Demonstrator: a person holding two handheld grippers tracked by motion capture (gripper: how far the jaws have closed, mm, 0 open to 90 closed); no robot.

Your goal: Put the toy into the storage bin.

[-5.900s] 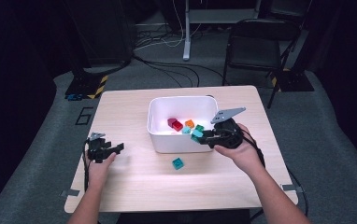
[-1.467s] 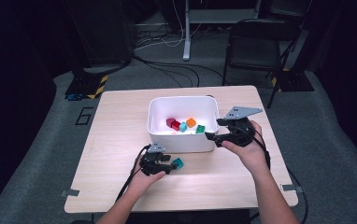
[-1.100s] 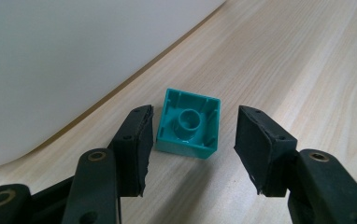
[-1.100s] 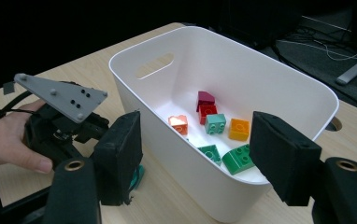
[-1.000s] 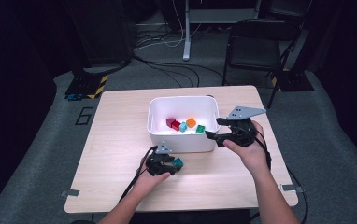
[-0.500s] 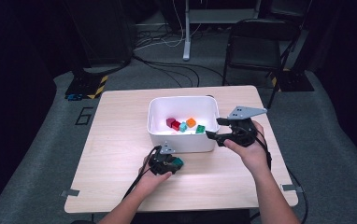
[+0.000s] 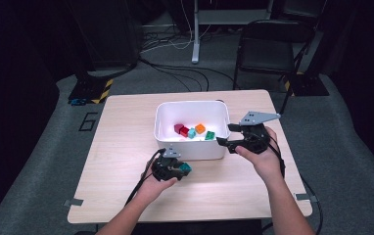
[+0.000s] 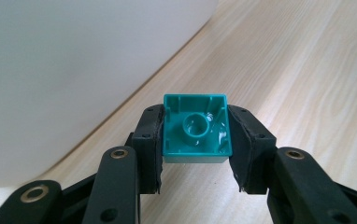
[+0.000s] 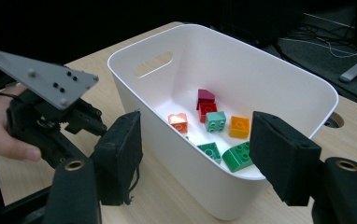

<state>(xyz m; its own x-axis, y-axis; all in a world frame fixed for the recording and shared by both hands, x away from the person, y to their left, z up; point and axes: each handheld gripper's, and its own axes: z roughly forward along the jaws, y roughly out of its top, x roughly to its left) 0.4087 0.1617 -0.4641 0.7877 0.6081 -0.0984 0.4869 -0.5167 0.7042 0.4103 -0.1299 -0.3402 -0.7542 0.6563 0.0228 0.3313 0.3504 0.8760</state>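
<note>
1. Dark floor, cables and a black chair lie beyond the far edge of the wooden table where I work.
2. My left gripper has just closed its jaws, and they now clamp the teal brick from both sides; its hollow underside with the round tube faces the camera in the left gripper view.
3. That brick sits in my grip above the table, just near of the white bin's near wall, so it is picked up but not yet over the rim.
4. Inside the bin I count several bricks already collected: a dark red one, a red one, an orange one, a pale teal one, a red-orange one and two green ones against the near wall.
5. I judge the sorting nearly done: I see no other loose brick on the tabletop, and what is left is to carry this one over the wall and let it go.
6. My right gripper hovers at the bin's right near corner with jaws partly apart and nothing between them.
7. The bin's wall stands between the brick and its place, so I must clear the rim; my right gripper beside that corner leaves the left side of the bin freer for the drop.
</note>
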